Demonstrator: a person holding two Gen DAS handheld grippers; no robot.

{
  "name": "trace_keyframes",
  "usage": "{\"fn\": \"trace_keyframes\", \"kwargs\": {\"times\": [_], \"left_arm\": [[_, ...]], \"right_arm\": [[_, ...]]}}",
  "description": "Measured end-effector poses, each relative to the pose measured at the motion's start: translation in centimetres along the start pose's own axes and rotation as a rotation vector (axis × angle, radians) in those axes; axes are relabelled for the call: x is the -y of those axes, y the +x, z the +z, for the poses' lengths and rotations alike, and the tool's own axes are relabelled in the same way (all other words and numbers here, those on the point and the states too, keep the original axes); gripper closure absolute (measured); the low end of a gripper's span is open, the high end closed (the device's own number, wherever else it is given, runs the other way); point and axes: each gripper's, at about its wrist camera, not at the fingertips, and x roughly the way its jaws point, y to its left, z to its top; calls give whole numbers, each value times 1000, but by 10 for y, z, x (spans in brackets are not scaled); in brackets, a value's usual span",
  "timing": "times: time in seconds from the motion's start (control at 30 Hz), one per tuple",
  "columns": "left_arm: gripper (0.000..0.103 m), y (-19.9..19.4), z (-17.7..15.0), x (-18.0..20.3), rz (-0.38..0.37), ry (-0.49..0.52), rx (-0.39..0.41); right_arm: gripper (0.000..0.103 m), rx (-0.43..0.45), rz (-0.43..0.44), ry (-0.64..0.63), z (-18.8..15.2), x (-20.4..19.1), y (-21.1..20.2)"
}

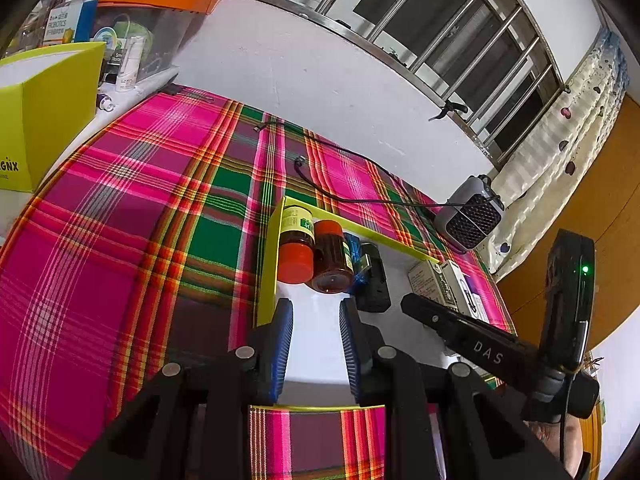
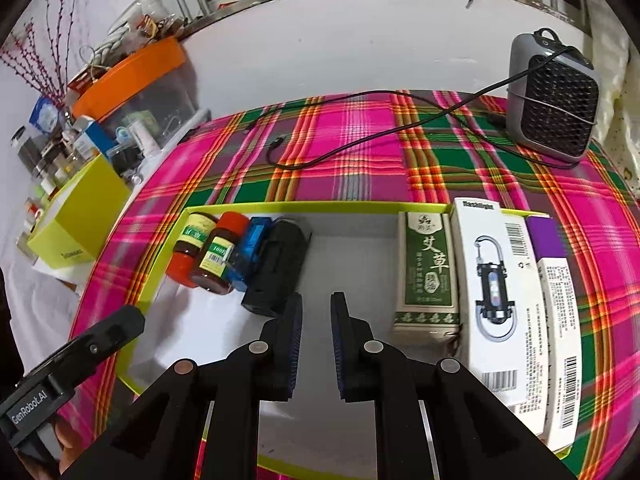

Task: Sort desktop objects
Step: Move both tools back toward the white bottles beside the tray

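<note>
A shallow yellow-green tray (image 2: 320, 205) with a white floor lies on the plaid cloth. At its left end lie two red-capped jars (image 2: 200, 254), a blue item (image 2: 250, 248) and a black device (image 2: 276, 268). At its right end lie a green box (image 2: 426, 268), a white flashlight box (image 2: 496, 280) and a purple-and-white box (image 2: 558, 308). My right gripper (image 2: 316, 304) hovers open over the tray's bare middle, holding nothing. My left gripper (image 1: 316, 308) is open over the tray's near left part, just short of the jars (image 1: 316, 252) and the black device (image 1: 372, 276). The other gripper's body (image 1: 480, 344) shows at the right.
A grey mini fan (image 2: 554, 108) stands at the back right, its black cable (image 2: 360, 144) trailing across the cloth. A yellow-green box (image 2: 80, 224), an orange-lidded clear bin (image 2: 136, 84) and several small bottles crowd the left. White wall and barred window lie behind.
</note>
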Motion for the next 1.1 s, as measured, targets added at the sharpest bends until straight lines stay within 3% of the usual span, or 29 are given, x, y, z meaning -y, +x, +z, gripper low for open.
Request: {"fn": "trace_keyframes", "kwargs": {"times": [0.27, 0.57, 0.87, 1.1], "left_arm": [[79, 3, -2, 1, 1, 4, -8], [79, 3, -3, 5, 8, 23, -5], [79, -1, -13, 28, 18, 110, 11], [79, -13, -31, 55, -18, 194, 10]], "right_arm": [[88, 8, -14, 11, 3, 3, -2], [87, 38, 27, -20, -6, -6, -28], [86, 53, 67, -35, -34, -7, -64], [84, 62, 99, -44, -59, -5, -88]]}}
